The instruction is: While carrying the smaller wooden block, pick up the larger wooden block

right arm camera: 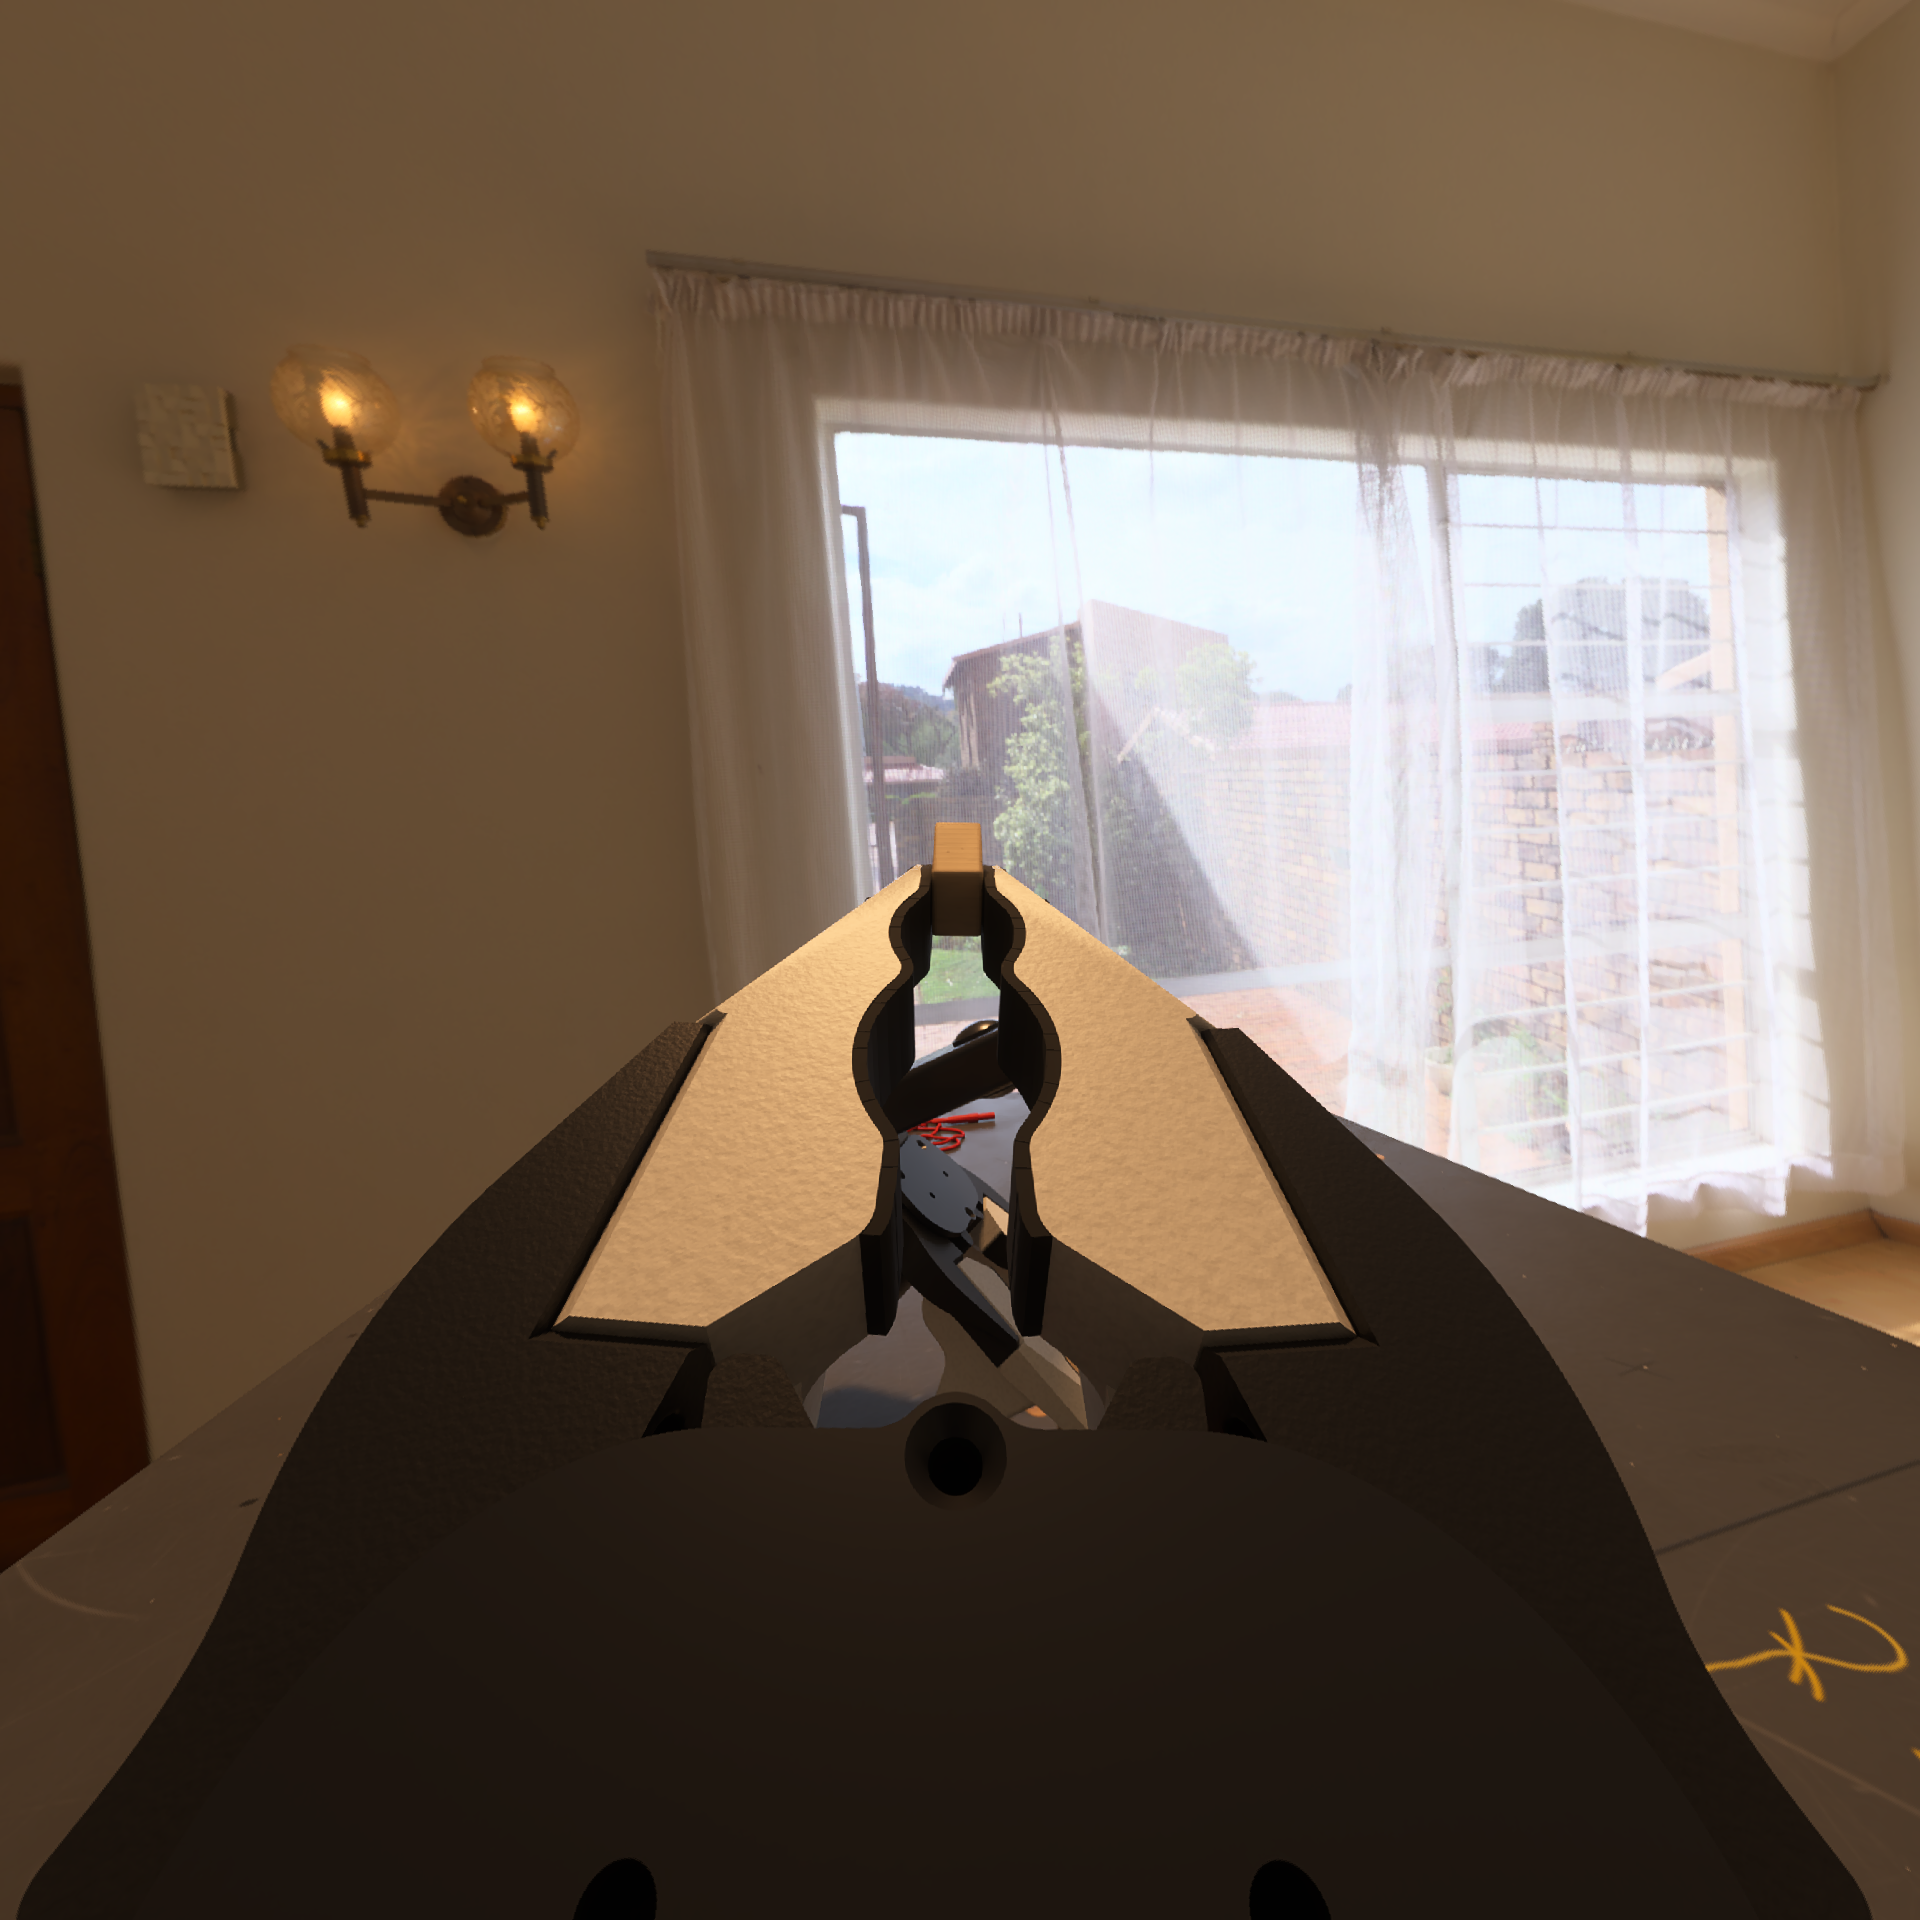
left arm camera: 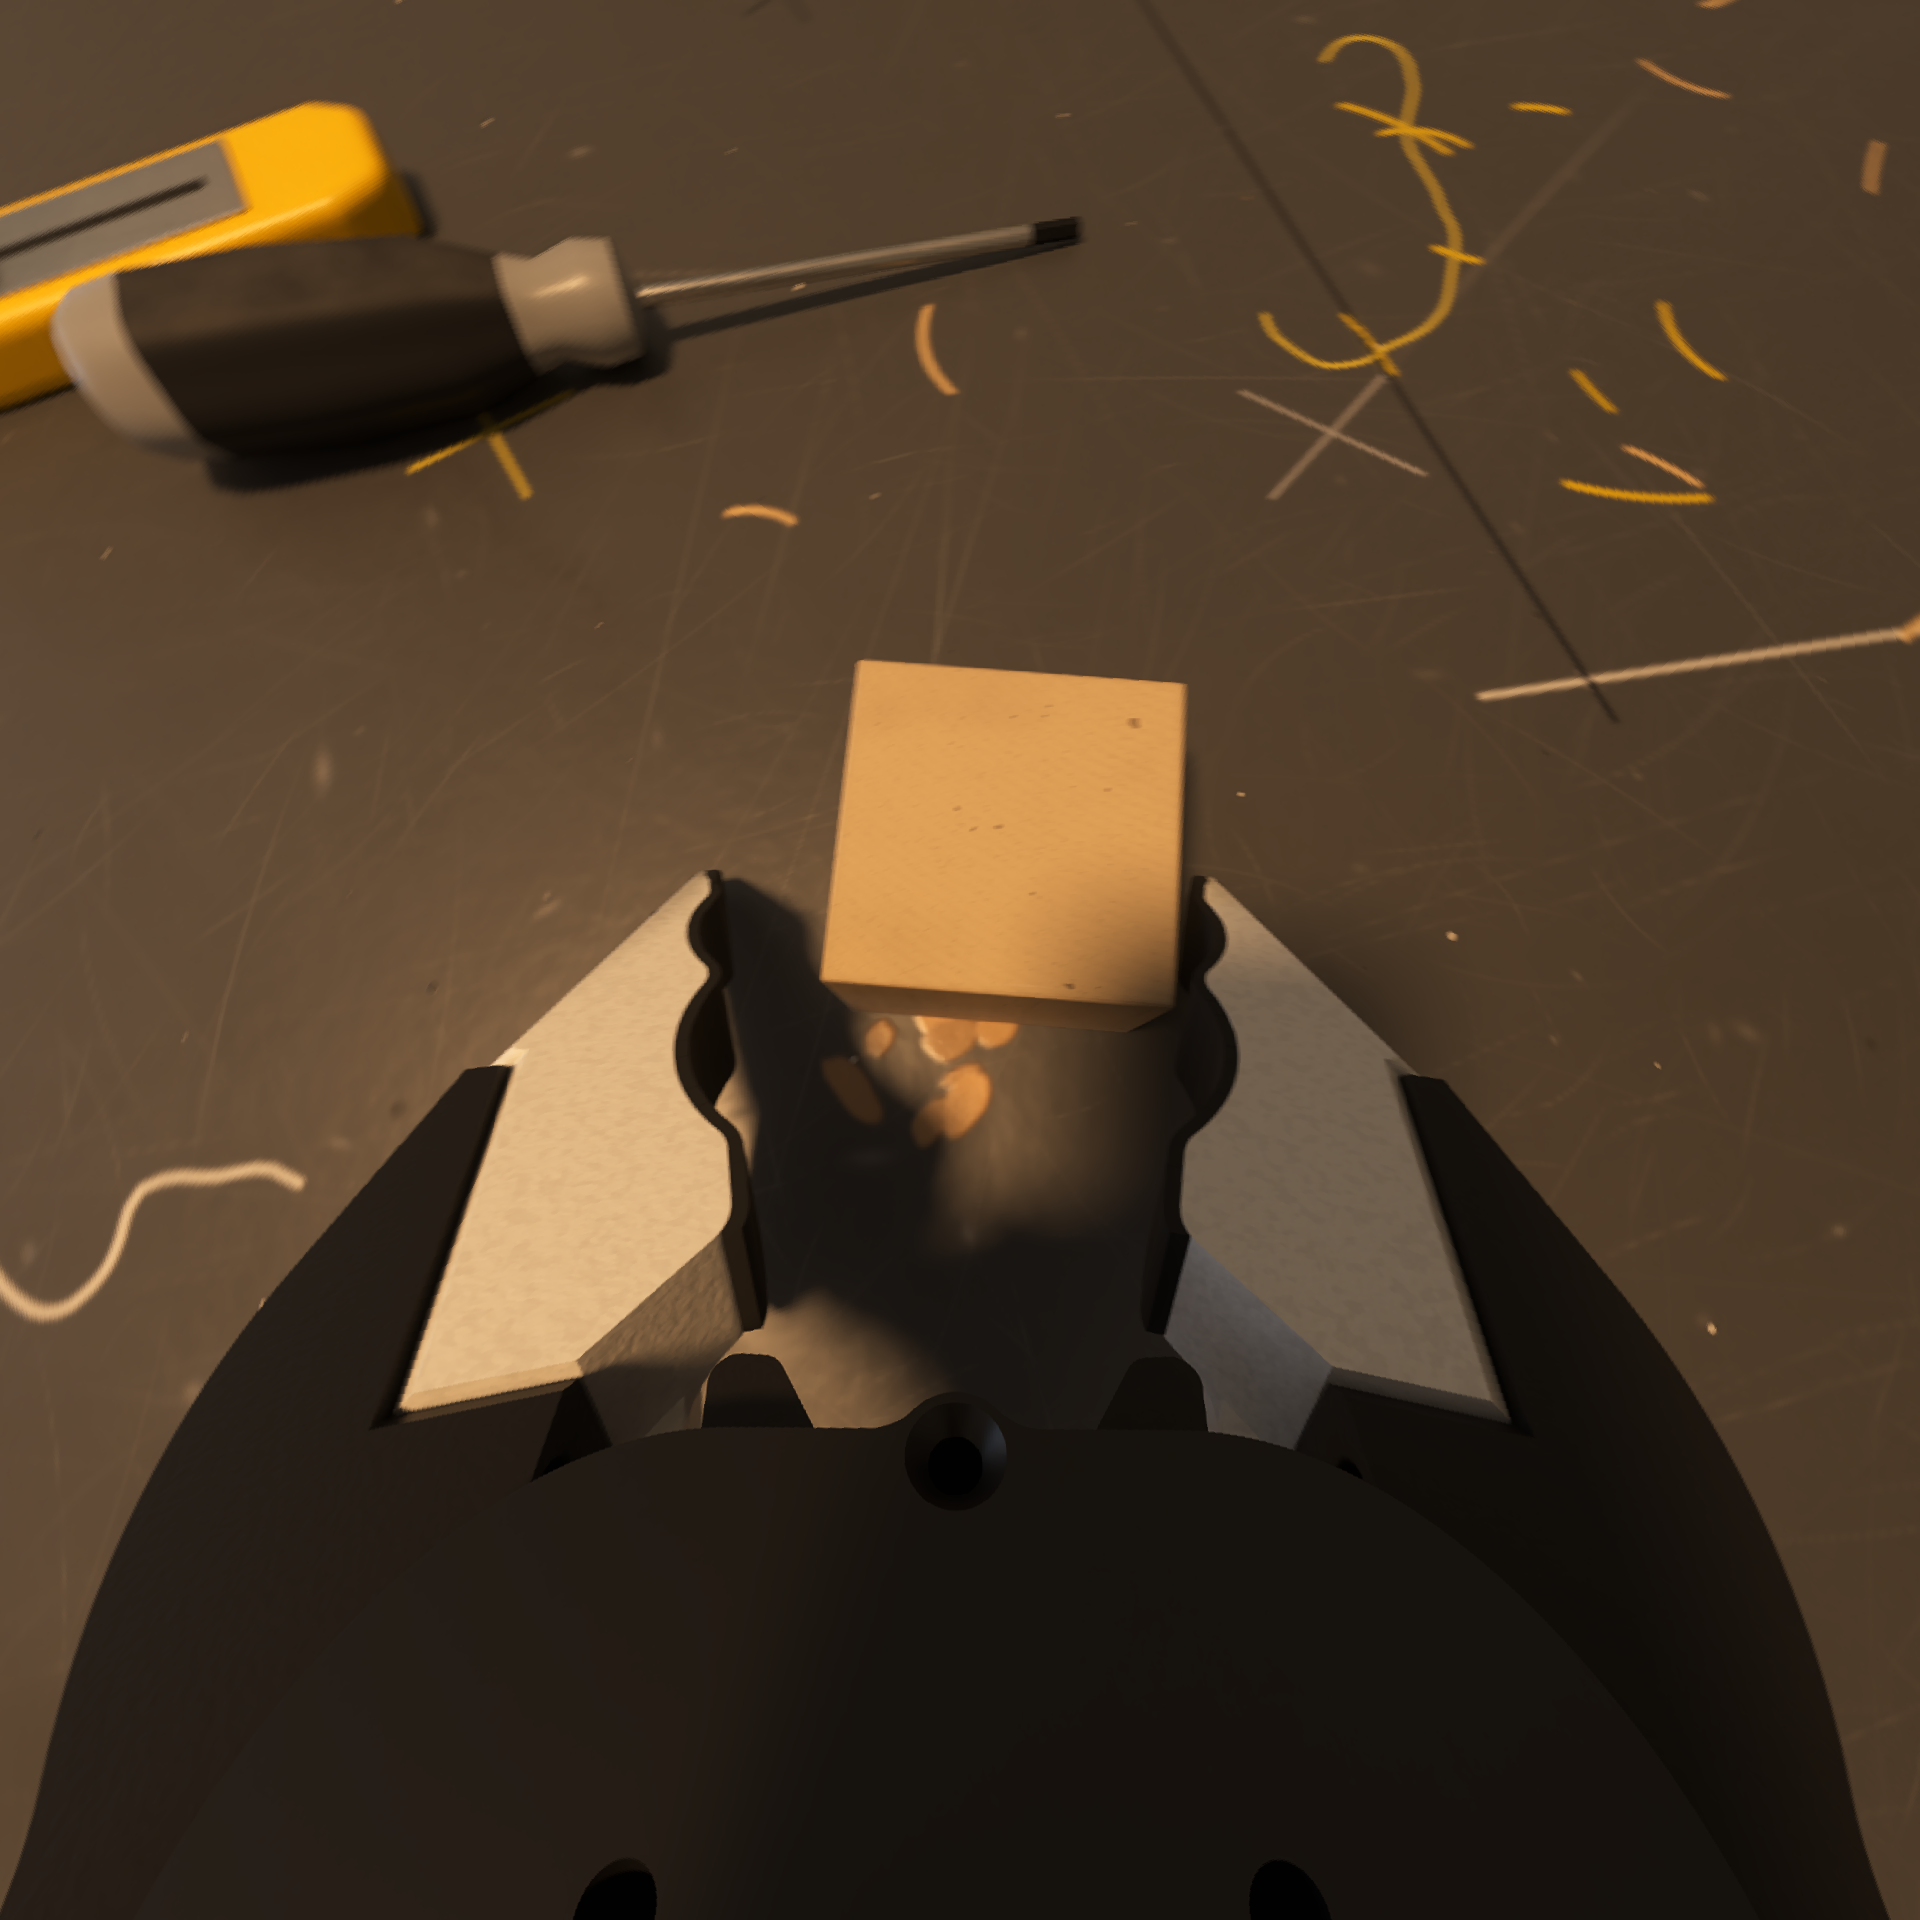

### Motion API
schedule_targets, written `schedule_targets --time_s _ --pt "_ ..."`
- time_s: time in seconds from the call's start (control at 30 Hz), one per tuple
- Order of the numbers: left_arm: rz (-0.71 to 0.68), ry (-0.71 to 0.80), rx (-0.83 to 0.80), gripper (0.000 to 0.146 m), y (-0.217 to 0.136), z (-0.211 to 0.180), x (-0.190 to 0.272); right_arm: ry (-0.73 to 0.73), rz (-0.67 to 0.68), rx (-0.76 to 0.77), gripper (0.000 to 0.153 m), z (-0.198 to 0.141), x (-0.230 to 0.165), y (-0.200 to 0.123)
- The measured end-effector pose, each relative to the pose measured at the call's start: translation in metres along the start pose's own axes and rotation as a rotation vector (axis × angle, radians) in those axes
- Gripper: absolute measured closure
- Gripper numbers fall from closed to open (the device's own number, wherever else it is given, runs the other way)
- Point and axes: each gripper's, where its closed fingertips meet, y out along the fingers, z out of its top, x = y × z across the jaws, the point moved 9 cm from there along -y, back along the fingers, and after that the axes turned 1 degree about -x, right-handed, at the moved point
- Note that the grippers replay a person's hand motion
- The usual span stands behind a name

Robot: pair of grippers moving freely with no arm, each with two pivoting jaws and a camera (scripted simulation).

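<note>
The larger wooden block (left arm camera: 1003,847), a pale tan slab, lies on the dark scratched tabletop (left arm camera: 416,831). It sits between the fingertips of my left gripper (left arm camera: 956,894), which is open around it. The block's right side is at the right finger (left arm camera: 1288,1122). A gap separates it from the left finger (left arm camera: 592,1122). My right gripper (right arm camera: 957,883) is shut on the smaller wooden block (right arm camera: 957,862), held at its fingertips high above the table and pointed at a window. The left gripper shows below it through the finger gap in the right wrist view (right arm camera: 951,1216).
A screwdriver (left arm camera: 343,332) with a dark handle and a yellow utility knife (left arm camera: 208,197) lie at the far left of the block. A white string (left arm camera: 135,1236) lies at the left. Red wire (right arm camera: 951,1127) lies on the table. The table edge (right arm camera: 1558,1195) runs at the right.
</note>
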Motion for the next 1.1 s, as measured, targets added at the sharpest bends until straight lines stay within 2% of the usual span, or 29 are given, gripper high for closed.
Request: schedule_targets --time_s 0.1,0.23,0.37,0.53,0.67,0.73,0.9,1.1 --pt "-0.047 0.050 0.008 0.083 0.002 0.004 0.005 0.003 -0.019 -0.031 0.145 -0.004 0.002 0.001" --pt "0.006 0.105 0.070 0.083 -0.001 0.012 0.014 -0.025 -0.066 -0.095 0.145 -0.012 0.003 0.003" --pt "0.102 0.199 0.220 0.083 -0.028 0.029 0.026 -0.084 -0.133 -0.131 0.145 -0.014 -0.001 0.005" --pt "0.163 0.212 0.391 0.083 -0.076 0.049 0.024 -0.276 -0.223 -0.152 0.145 -0.013 -0.024 0.012" --pt "0.205 0.153 0.503 0.083 -0.121 0.064 0.010 -0.555 -0.249 -0.071 0.145 0.003 -0.055 0.012" --pt "0.248 0.130 0.556 0.083 -0.144 0.070 0.000 -0.625 -0.234 -0.033 0.145 0.008 -0.065 0.011" --pt "0.359 0.093 0.659 0.083 -0.199 0.075 -0.023 -0.599 -0.183 -0.067 0.145 0.000 -0.069 0.016" --pt "0.227 0.077 0.716 0.083 -0.229 0.078 -0.025 -0.510 -0.105 -0.062 0.145 -0.013 -0.076 0.040"
